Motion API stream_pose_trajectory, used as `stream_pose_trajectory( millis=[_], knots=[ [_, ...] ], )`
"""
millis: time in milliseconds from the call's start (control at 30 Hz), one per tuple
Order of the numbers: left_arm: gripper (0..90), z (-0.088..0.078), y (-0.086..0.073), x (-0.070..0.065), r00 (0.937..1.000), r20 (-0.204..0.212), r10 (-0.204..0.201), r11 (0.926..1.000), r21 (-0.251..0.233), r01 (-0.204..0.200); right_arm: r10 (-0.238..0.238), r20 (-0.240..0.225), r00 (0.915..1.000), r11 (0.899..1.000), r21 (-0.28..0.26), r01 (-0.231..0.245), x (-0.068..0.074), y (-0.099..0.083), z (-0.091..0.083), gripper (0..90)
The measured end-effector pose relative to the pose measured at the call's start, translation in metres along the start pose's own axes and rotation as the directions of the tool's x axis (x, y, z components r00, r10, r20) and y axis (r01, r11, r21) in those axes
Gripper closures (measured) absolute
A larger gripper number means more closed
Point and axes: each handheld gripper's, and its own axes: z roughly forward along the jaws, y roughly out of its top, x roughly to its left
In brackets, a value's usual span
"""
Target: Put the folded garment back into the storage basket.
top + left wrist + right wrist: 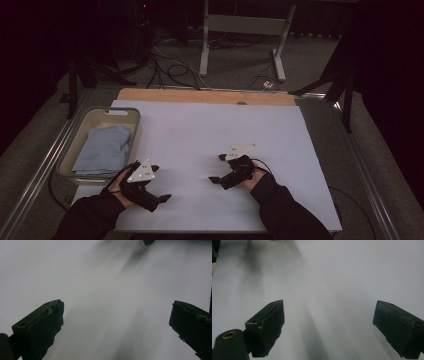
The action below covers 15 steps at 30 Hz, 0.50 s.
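Fingers [40, 332] of the left gripper [161, 183] stand spread wide in the left gripper view, with nothing but pale sheet between them; they grasp nothing. In the right gripper view, that gripper's fingers [265, 327] are likewise parted and empty. In the high view the right gripper [218, 168] sits just right of the frame's centre, its 2 jaws pointing toward the left of the frame, and the left gripper sits in the lower left, jaws pointing right, so the 2 face each other across bare white sheet [200, 130].

Outward from the left gripper, at the left edge of the frame, a clear bin [131, 134] stands on the bench just beside the sheet. A folded light-blue cloth [102, 150] lies inside it, loosely heaped, nearer to the left gripper than to the right. That cloth looks like the thing to be fetched, and neither gripper touches it yet.

Risks, as I judge them: the bin wall stands between the left gripper and the cloth, so a low reach could knock or shove the bin. A pinch on only 1 layer may let the folds fall open or drag on the rim. The dim light makes the cloth's edges hard to pick out.
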Motion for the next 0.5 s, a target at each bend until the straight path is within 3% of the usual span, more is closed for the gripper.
stream_pose_trajectory(
  millis=[500],
  knots=[
    [0.3,-0.003,-0.012,-0.002,0.9999,0.006,-0.011,0.9999,-0.011,0.011,0.036,0.043,0.9985,0.999,-0.014,-0.035,0.000,-0.033,-0.037,10.2]
  ],
)
